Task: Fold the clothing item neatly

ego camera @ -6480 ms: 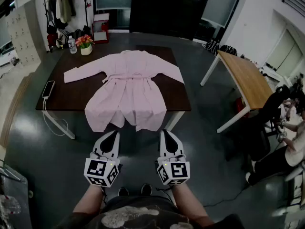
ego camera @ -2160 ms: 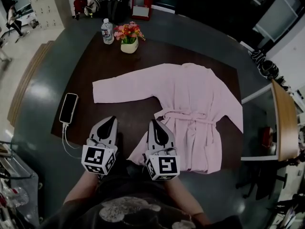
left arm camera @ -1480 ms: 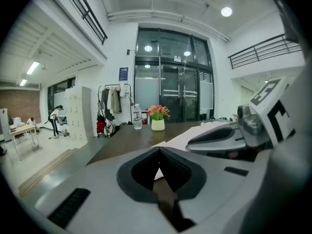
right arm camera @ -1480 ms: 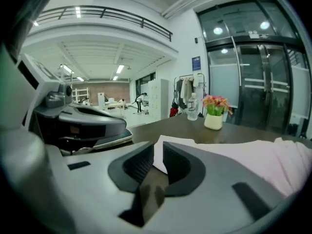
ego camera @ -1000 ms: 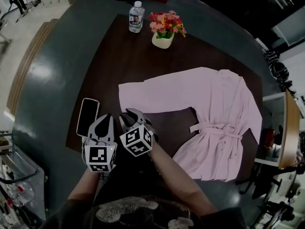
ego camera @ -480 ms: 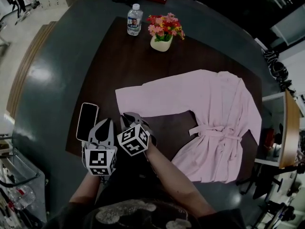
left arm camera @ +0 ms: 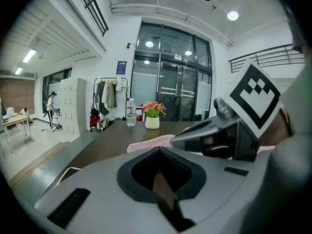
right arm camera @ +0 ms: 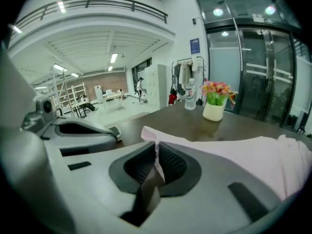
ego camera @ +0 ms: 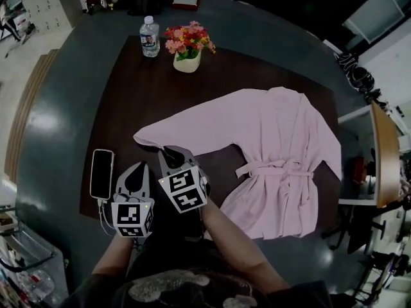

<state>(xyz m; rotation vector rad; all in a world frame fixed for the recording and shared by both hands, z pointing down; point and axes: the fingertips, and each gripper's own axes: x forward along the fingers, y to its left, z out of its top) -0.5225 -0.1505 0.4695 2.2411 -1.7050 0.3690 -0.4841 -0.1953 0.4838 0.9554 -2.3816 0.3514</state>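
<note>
Spread front-up across the middle and right of the dark counter (ego camera: 128, 88): a pink robe (ego camera: 282, 133), belt (ego camera: 277, 169) tied at the waist, hem reaching the near edge. Stretches one long sleeve (ego camera: 192, 130) out to the left, well clear of the body, which makes it the natural first part to fold in.

Pinched at the end of that sleeve, the cuff (ego camera: 145, 137), by the right hand-held gripper (ego camera: 171, 153). Seen along its jaws in the right gripper view: closed narrow on a thin upright edge of the pink cloth (right arm camera: 156, 156), with the rest of the sleeve running off to the right over the counter. Looks like a grip taken at the very edge so that the sleeve can be lifted and carried over onto the chest without dragging the body.

Just beside it, to the left, the left hand-held gripper (ego camera: 137, 172): jaws fully together, nothing between them, near the counter's front edge. Probably kept free for pinning or smoothing.

Further out, clear of the garment: a phone (ego camera: 101, 173) with its cable at the left edge, a pot of flowers (ego camera: 186, 49) and a water bottle (ego camera: 149, 36) at the far side.
</note>
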